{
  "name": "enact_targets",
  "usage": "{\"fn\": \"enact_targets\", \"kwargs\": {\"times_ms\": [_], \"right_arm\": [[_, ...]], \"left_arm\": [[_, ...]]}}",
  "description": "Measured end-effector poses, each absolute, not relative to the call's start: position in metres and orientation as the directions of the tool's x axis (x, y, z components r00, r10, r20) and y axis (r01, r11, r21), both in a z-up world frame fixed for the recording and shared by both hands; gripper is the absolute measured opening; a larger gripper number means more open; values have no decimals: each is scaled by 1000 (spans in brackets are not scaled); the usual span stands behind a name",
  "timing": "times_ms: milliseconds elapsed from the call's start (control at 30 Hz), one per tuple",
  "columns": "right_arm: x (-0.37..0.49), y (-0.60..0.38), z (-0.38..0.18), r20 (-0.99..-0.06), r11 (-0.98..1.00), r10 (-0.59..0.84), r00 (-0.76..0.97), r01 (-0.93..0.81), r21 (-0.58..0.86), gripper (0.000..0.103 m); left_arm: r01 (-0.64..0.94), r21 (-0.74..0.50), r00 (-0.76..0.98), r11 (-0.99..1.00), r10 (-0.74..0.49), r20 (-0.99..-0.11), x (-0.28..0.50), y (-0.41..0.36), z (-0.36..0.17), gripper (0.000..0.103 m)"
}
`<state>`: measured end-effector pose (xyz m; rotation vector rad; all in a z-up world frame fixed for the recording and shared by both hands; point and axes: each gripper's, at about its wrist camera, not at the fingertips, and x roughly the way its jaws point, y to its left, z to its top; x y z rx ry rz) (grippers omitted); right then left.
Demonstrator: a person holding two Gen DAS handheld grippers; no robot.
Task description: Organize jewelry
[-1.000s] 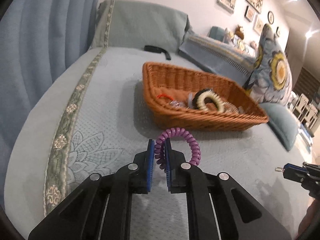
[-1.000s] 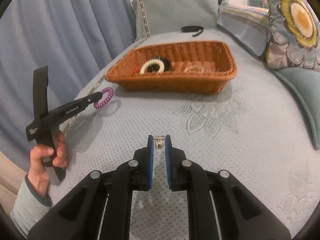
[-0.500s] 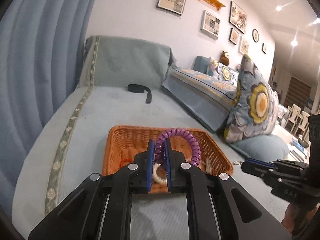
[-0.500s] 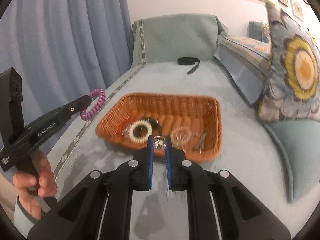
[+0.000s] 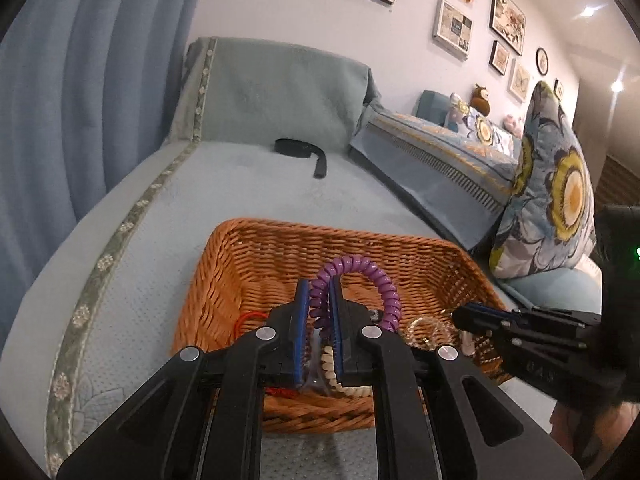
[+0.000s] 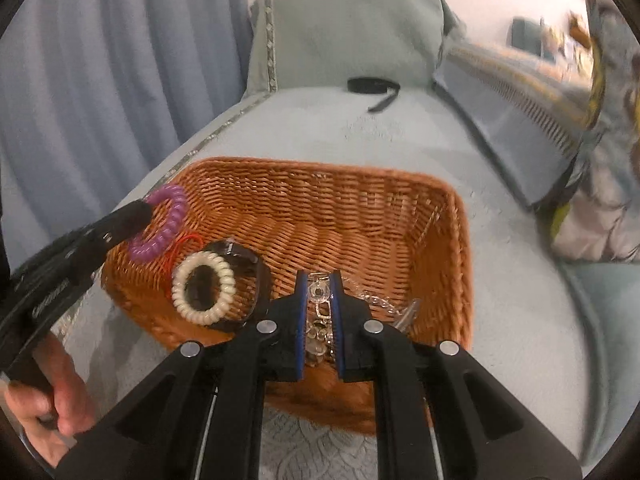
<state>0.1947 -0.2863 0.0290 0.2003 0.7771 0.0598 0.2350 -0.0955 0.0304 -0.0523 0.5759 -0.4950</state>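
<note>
Basket lies under both hand-held grippers: left pinching purple coil, right pinching clasp.

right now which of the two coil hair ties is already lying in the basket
The cream coil hair tie. It rests on the wicker basket floor, while the purple coil hair tie is pinched in the left gripper, above the basket.
</note>
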Motion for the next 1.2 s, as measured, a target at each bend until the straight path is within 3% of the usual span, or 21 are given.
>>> {"fn": "enact_targets", "kwargs": {"times_ms": [200, 267, 333, 500, 533, 600, 700, 833, 933, 1200], "right_arm": [[198, -300, 25, -688, 949, 175, 704, 66, 309, 10], [194, -306, 26, -675, 934, 195, 712, 75, 349, 12], [186, -309, 30, -668, 933, 185, 721, 84, 349, 22], [151, -310, 39, -635, 927, 186, 750, 80, 367, 36], [140, -307, 41, -627, 928, 181, 758, 79, 364, 43], [119, -302, 45, -613, 936, 161, 773, 78, 344, 46], [88, -292, 50, -598, 953, 125, 792, 72, 294, 46], [50, -281, 50, -582, 975, 48, 812, 88, 202, 55], [29, -280, 44, -573, 971, 24, 819, 116, 207, 55], [4, -286, 25, -539, 952, -27, 842, 187, 243, 55]], "left_arm": [[439, -204, 701, 875, -475, -531, 241, -95, 23, 13], [443, -216, 706, 870, -487, -514, 237, -91, 26, 33], [432, -202, 730, 879, -473, -493, 232, -87, 31, 43], [436, -201, 754, 877, -478, -451, 218, -82, 44, 44], [438, -195, 765, 877, -478, -432, 211, -81, 48, 47], [443, -183, 780, 878, -478, -404, 199, -81, 56, 53], [441, -147, 808, 885, -463, -365, 177, -86, 70, 56], [447, -116, 819, 887, -458, -346, 135, -88, 82, 60], [413, -82, 845, 907, -415, -337, 99, -81, 74, 71], [331, 45, 880, 943, -291, -375, 38, -67, 40, 75]]}}
